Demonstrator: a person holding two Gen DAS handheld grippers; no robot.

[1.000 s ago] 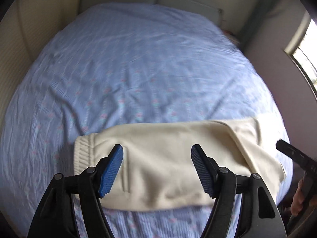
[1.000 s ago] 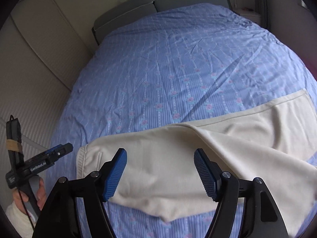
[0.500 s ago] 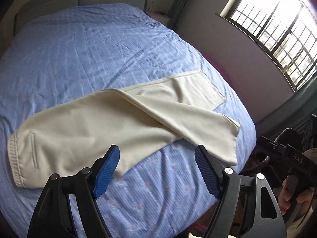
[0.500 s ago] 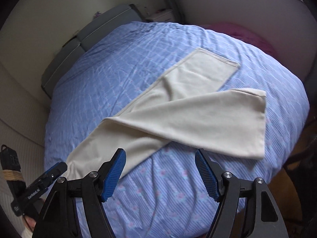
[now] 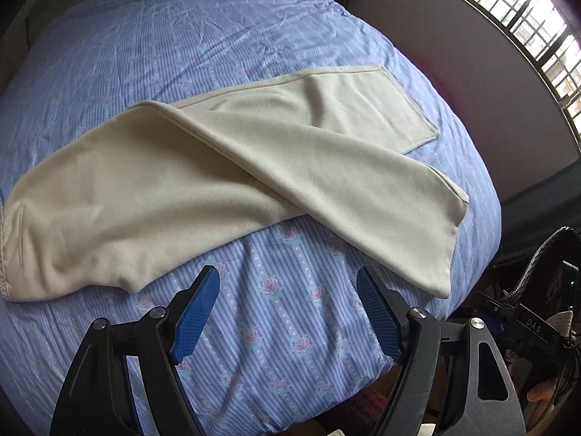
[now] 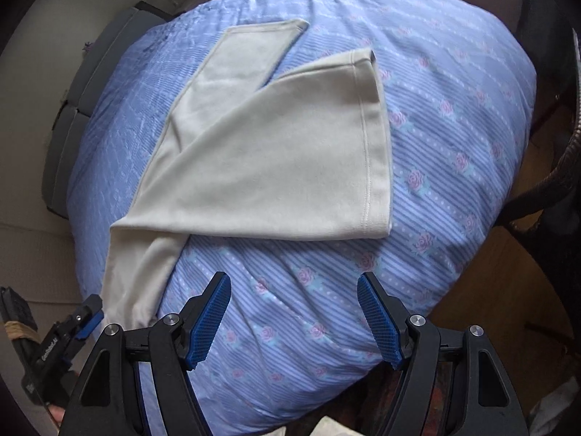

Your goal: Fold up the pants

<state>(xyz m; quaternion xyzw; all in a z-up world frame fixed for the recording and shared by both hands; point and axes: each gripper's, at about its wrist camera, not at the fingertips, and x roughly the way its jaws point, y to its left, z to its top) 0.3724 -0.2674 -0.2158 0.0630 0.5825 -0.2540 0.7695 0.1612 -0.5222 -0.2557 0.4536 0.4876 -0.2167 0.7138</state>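
Cream pants [image 5: 203, 181] lie flat across the blue flowered bed sheet [image 5: 283, 327]. The waistband is at the left, and the upper leg crosses over the lower leg toward the right. My left gripper [image 5: 288, 309] is open and empty, above bare sheet just in front of the pants. In the right wrist view the pants [image 6: 268, 167] show their leg hems near the bed's end. My right gripper [image 6: 294, 316] is open and empty, above sheet in front of the near leg hem. The left gripper also shows in the right wrist view [image 6: 83, 319] at the lower left.
The bed's grey headboard [image 6: 76, 109] stands at the far end. A barred window [image 5: 526, 25] and a grey wall are on the right. Wooden floor [image 6: 508, 290] and a dark wicker piece [image 6: 566, 160] lie beyond the bed's end.
Both grippers have pulled back and swung right toward the leg end of the pants. The pants lie as before. Both grippers stay open.
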